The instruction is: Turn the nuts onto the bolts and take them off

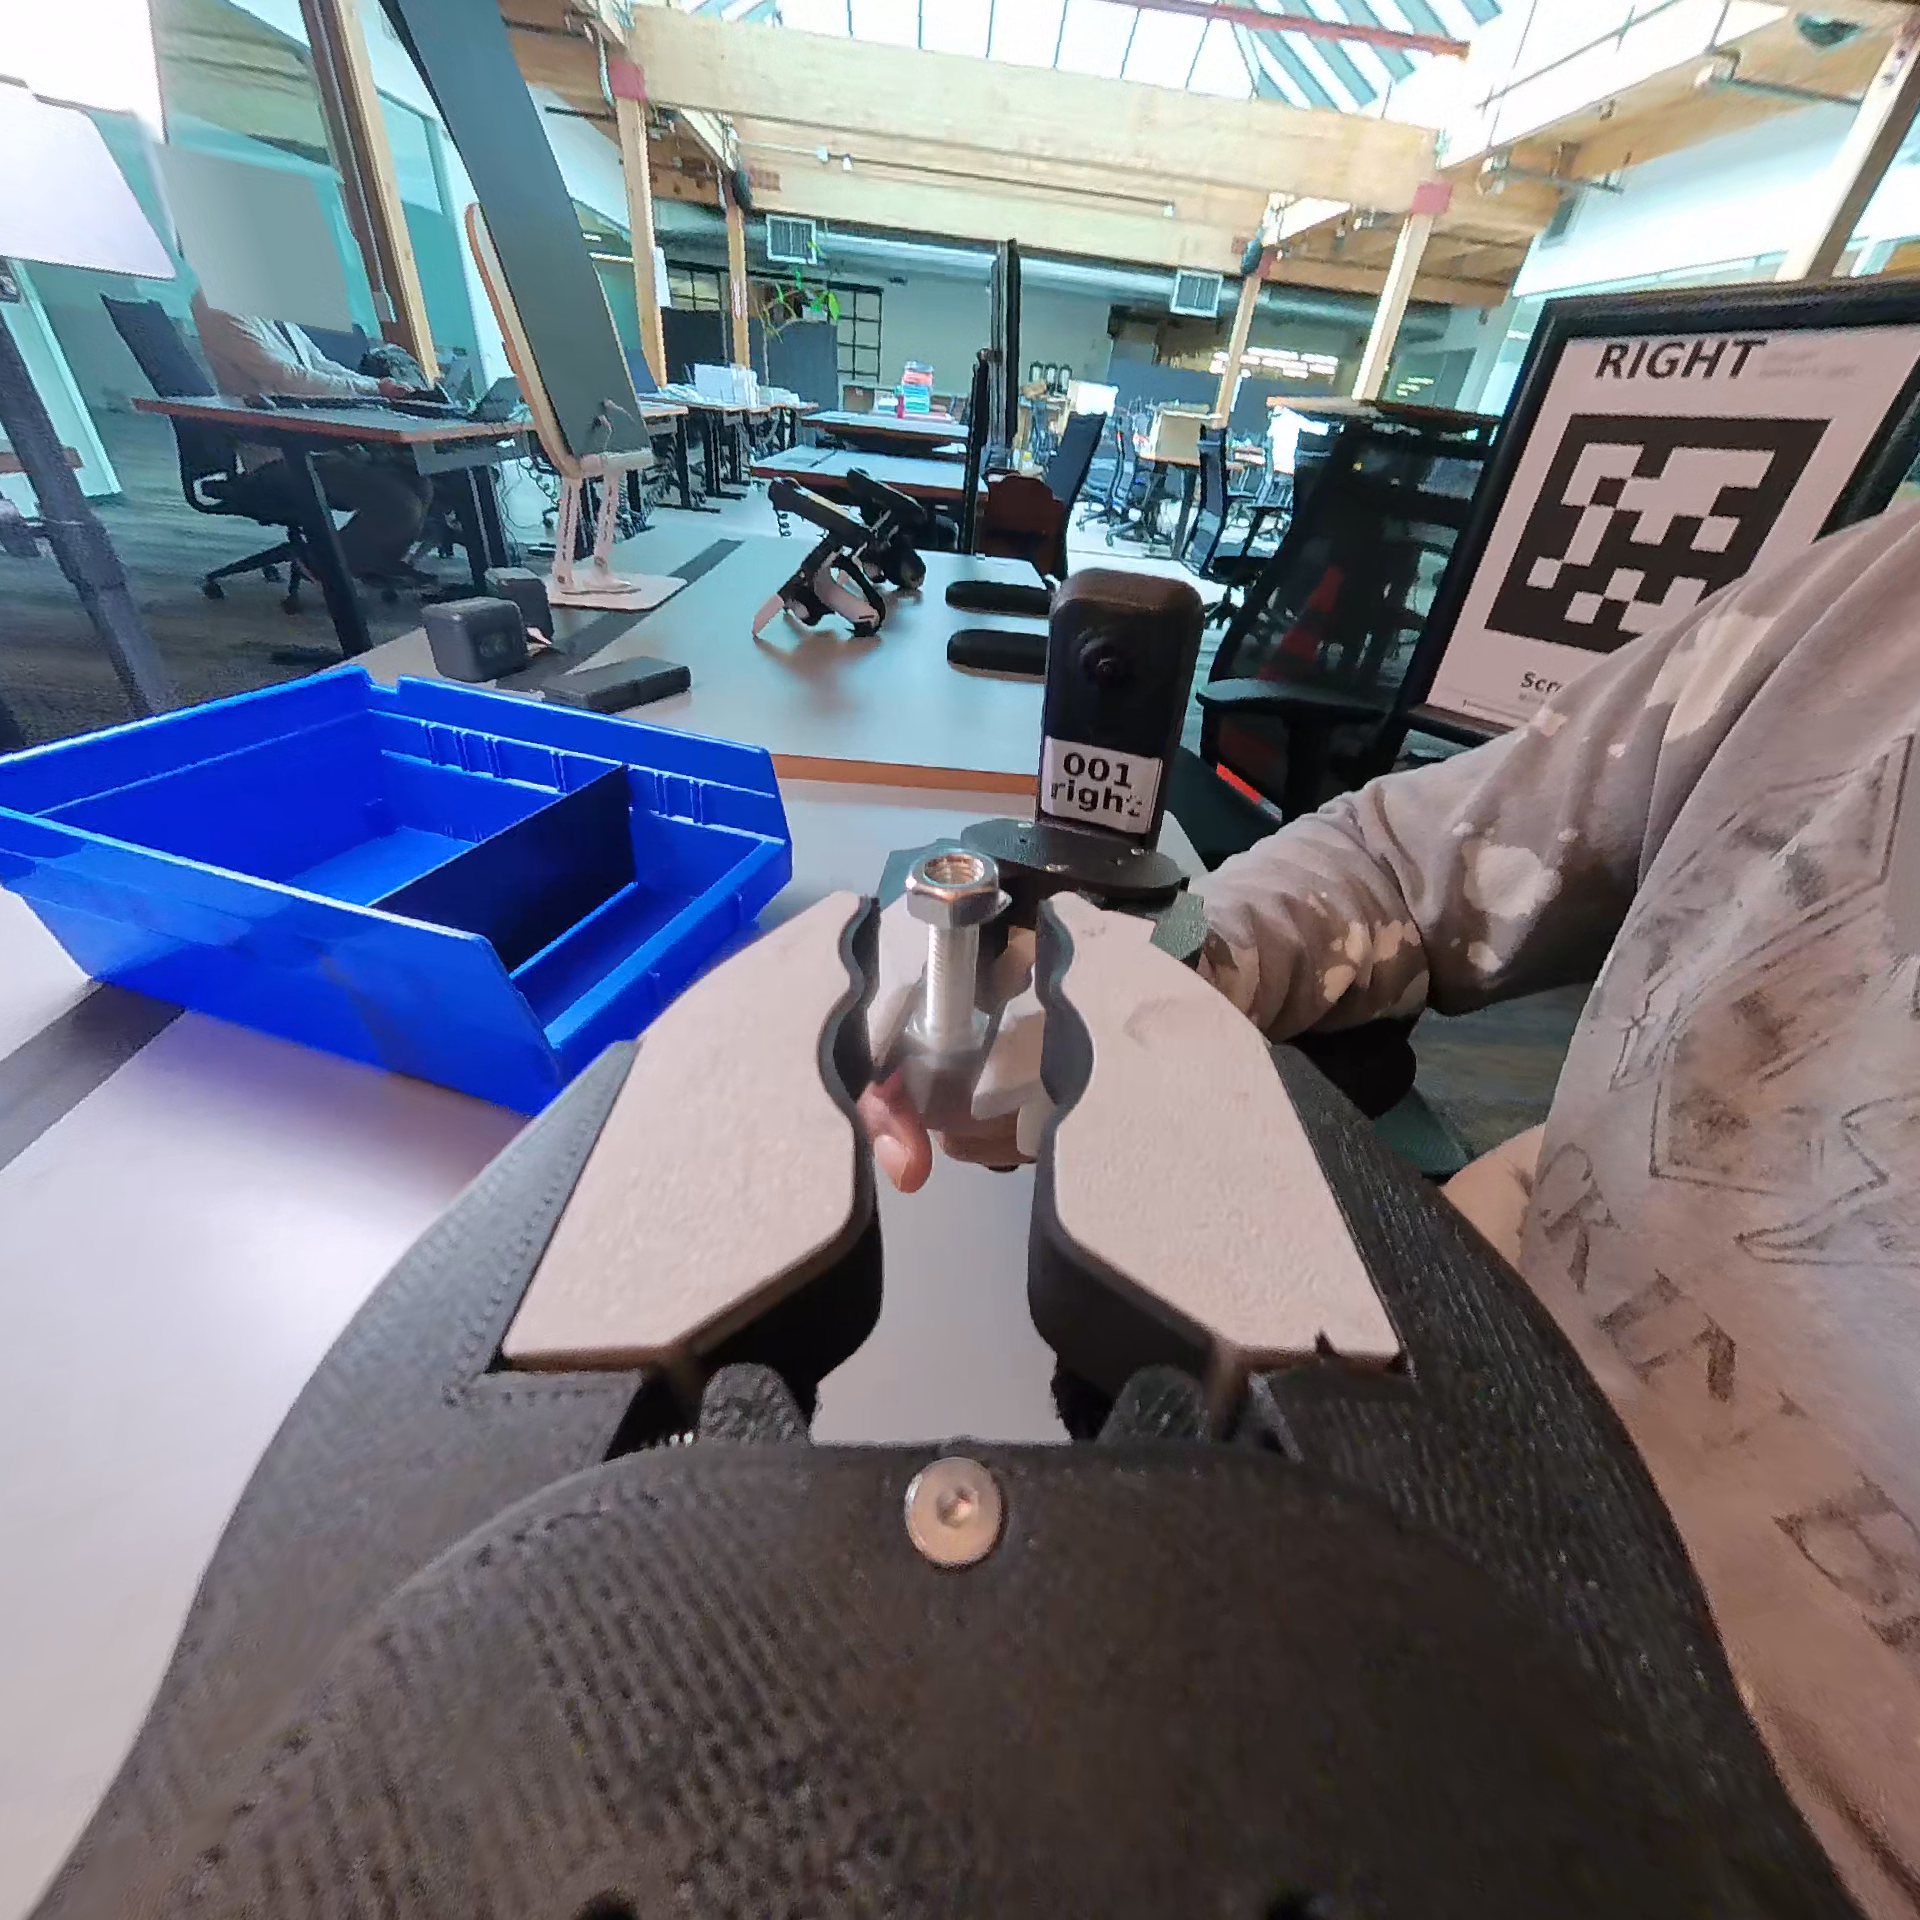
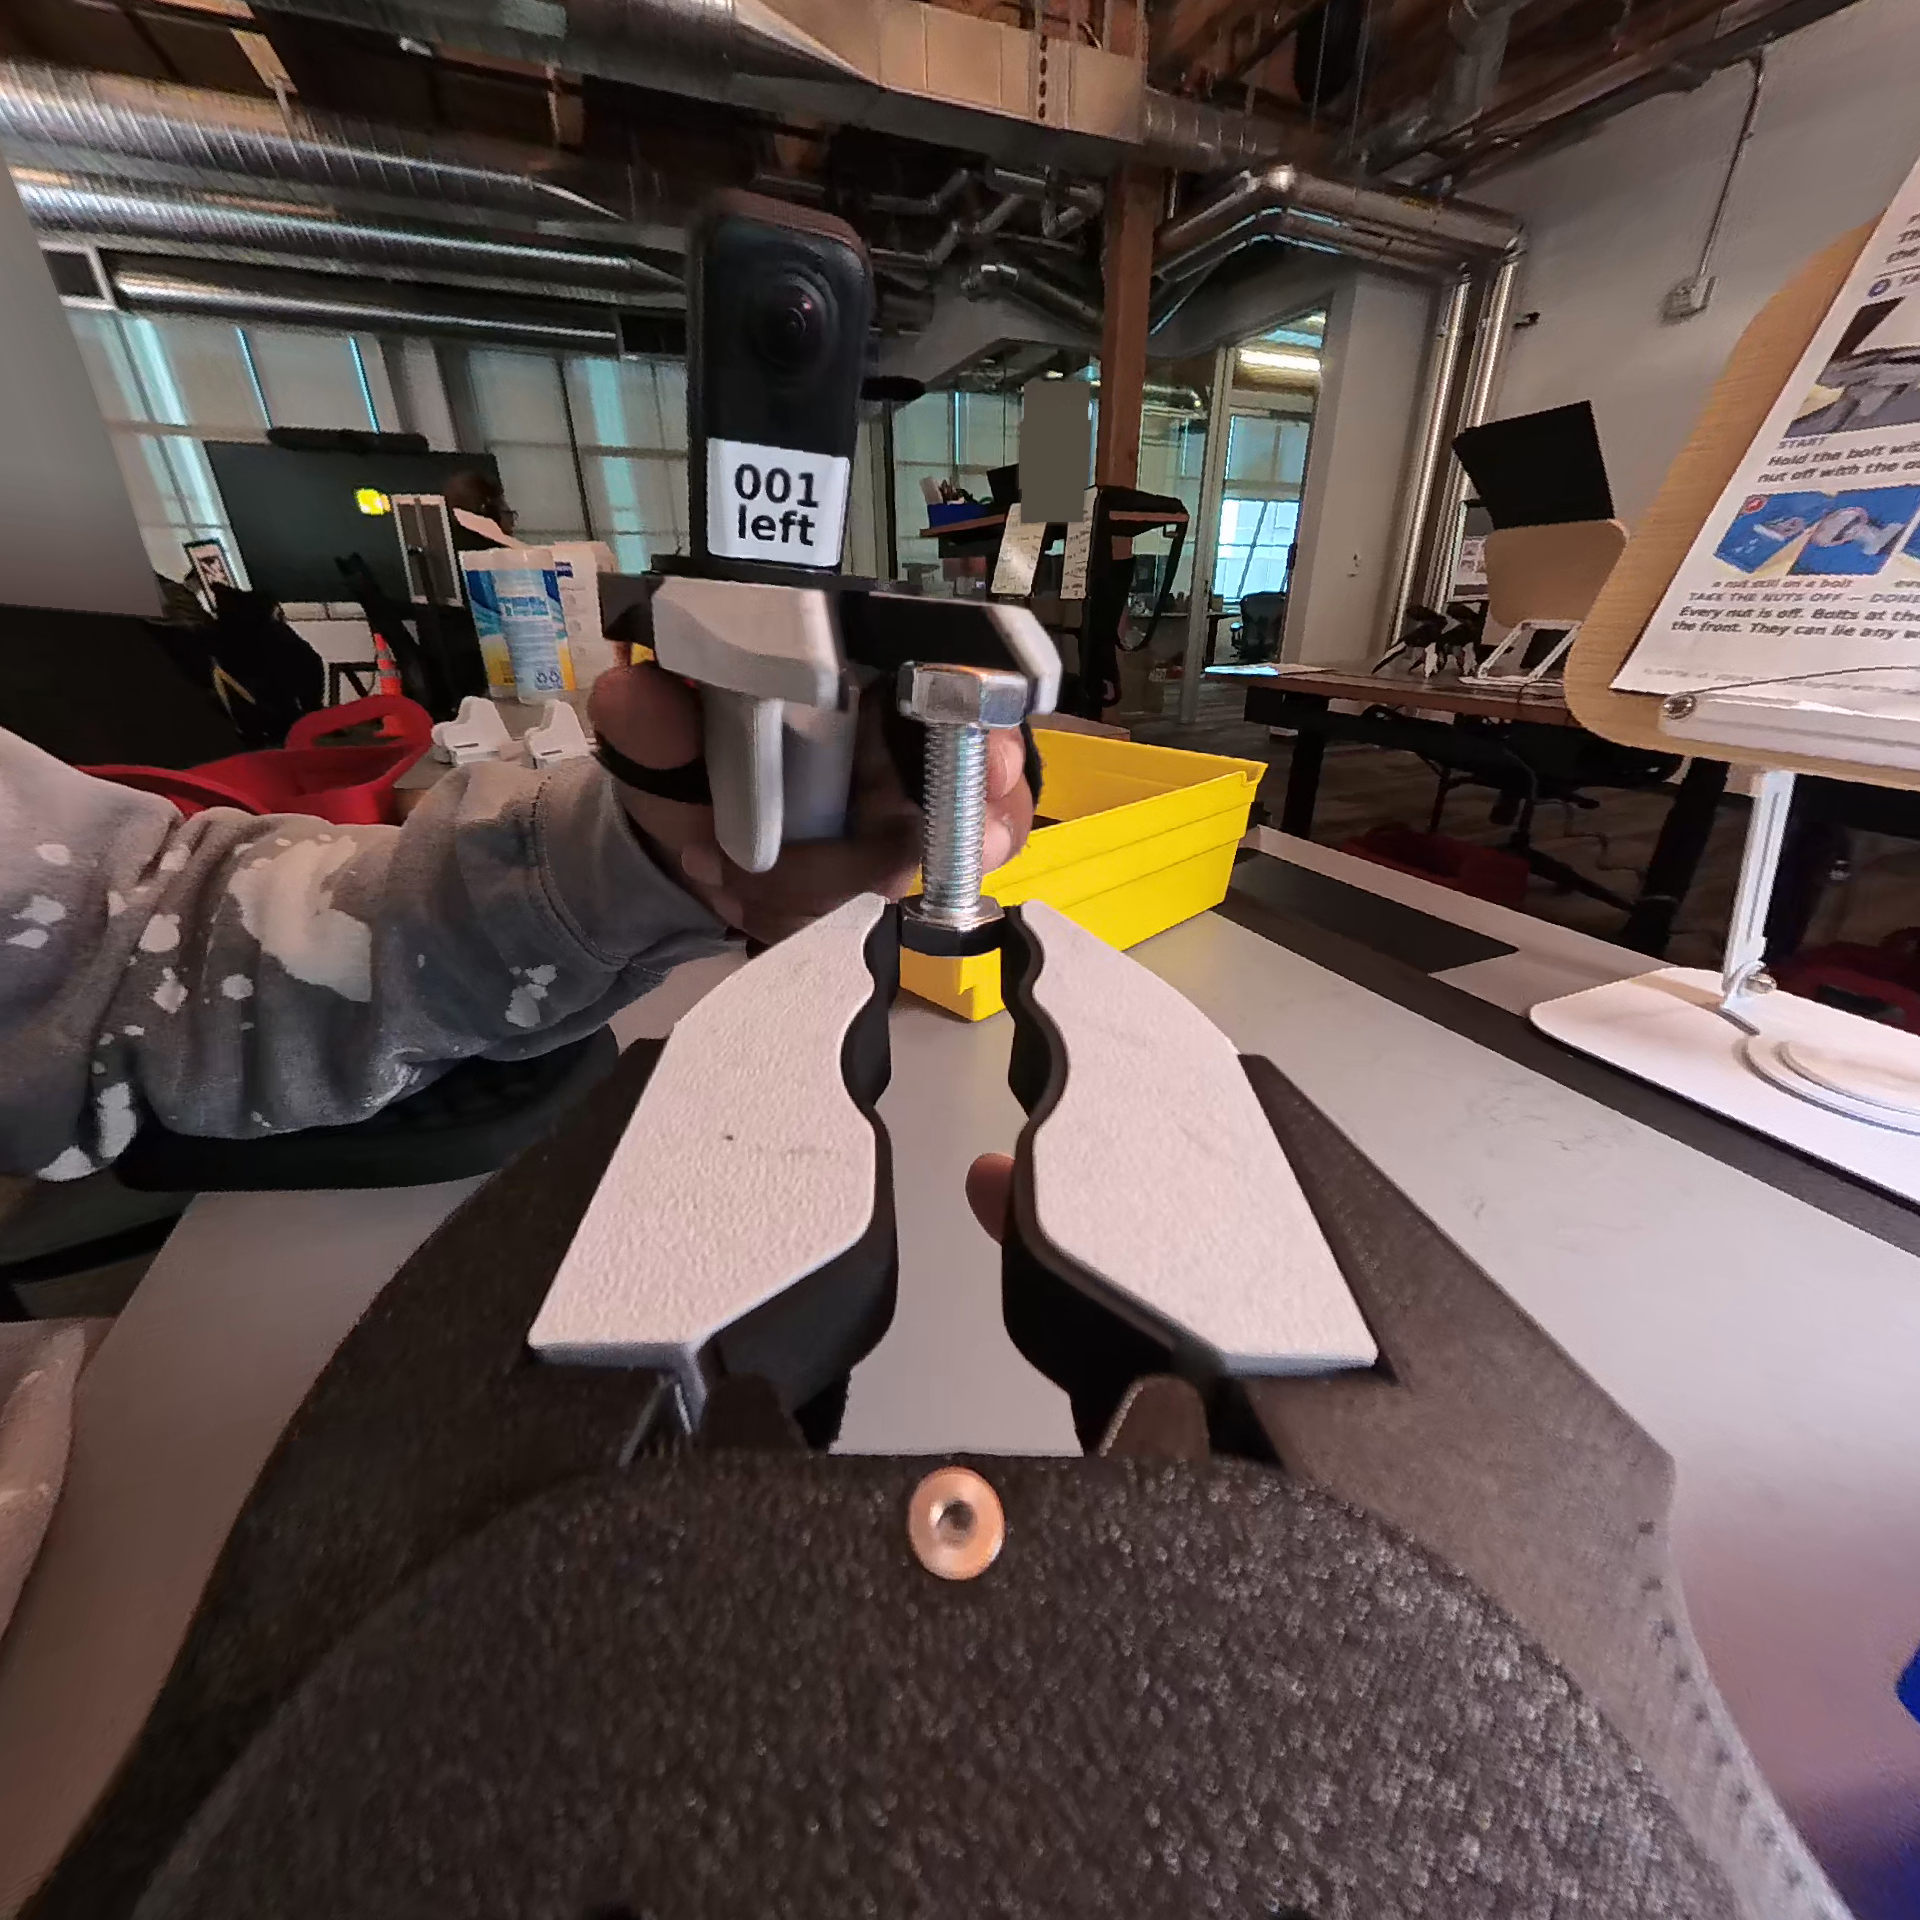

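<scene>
- The left gripper (image 1: 954, 920) is narrowed on the head of the bolt (image 1: 943, 977) at centre frame. The right gripper (image 2: 951, 935) pinches the nut (image 2: 951, 920) at the shank's lower end.
- Steel, stiff and smooth, so likely small but weighty and slippery. Best gripped on the hexagon flats, not the threads.
- The left wrist view shows a blue bin (image 1: 260, 862) at middle left.
- The right wrist view shows a yellow bin (image 2: 1143, 831) behind the bolt, and the pads meeting the nut.
</scene>
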{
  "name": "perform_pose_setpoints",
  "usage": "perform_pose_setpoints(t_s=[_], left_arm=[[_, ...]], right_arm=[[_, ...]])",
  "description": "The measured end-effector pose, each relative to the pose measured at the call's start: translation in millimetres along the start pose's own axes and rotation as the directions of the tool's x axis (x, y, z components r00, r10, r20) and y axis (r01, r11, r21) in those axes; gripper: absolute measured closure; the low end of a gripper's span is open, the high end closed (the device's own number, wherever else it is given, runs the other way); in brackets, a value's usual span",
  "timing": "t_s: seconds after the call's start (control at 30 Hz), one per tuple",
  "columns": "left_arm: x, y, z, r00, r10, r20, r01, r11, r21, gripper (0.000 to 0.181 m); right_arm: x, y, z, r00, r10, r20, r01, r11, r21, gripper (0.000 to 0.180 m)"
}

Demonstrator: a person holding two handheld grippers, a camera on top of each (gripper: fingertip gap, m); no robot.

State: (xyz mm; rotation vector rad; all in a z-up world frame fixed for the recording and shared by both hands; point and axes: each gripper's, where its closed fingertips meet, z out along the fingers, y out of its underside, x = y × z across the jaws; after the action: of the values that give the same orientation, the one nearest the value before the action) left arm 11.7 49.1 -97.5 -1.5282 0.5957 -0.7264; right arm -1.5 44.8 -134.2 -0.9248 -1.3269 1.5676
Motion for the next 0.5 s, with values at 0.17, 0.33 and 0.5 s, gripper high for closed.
perform_pose_setpoints(t_s=[0.17,0.33,0.5], left_arm=[[-3,2,0,1.0,-0.014,0.001,0.014,1.0,0.0,0.161],[-4,-4,-6,0.999,-0.035,-0.017,0.036,0.998,0.043,0.161],[-17,9,-8,1.0,-0.005,0.022,0.005,1.0,0.012,0.174]], right_arm=[[-8,-10,-2,0.999,0.006,0.043,-0.009,0.998,0.064,0.161],[-14,-17,-4,0.997,-0.001,0.078,-0.006,0.995,0.095,0.161],[-11,-13,-4,0.997,0.006,0.075,-0.013,0.996,0.086,0.161]])
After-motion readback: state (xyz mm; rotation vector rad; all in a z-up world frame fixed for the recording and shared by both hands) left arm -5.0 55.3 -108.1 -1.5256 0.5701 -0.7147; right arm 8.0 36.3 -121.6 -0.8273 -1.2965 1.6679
